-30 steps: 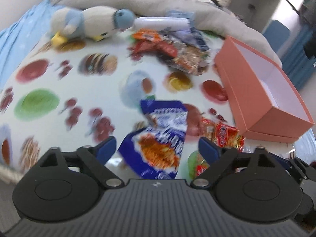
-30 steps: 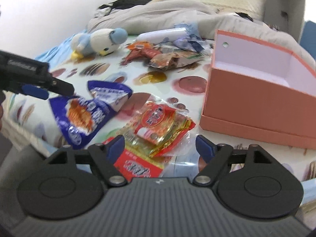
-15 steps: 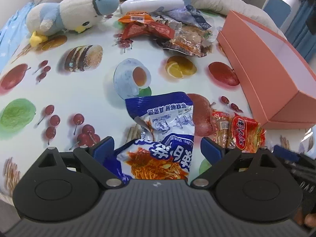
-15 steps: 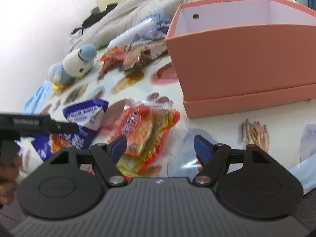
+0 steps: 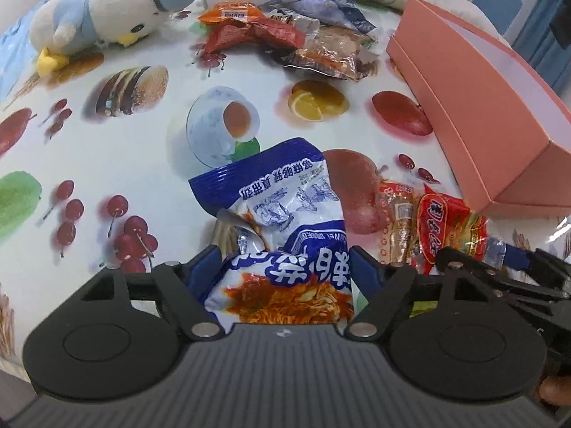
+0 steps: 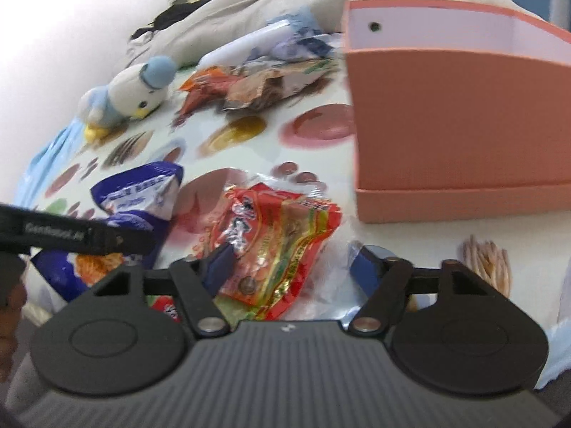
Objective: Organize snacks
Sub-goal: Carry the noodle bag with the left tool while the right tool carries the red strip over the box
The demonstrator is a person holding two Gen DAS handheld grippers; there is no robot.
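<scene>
The sorting has barely begun: what shows of the pink box's (image 6: 446, 117) inside at the upper right of the right wrist view is bare, and every snack in sight lies outside it on the fruit-printed bench (image 5: 117, 149).

The left gripper (image 5: 283, 267) has its jaws spread around the blue noodle packet (image 5: 285, 221) at lower centre, apparently not yet clenched. The right gripper (image 6: 292, 267) is likewise released, straddling the red snack packet (image 6: 282, 235) just beside the box.

A heap of further packets (image 5: 285, 32) waits at the top of the left wrist view, near a plush bird (image 5: 107, 14). Nearly everything looks left to do.
</scene>
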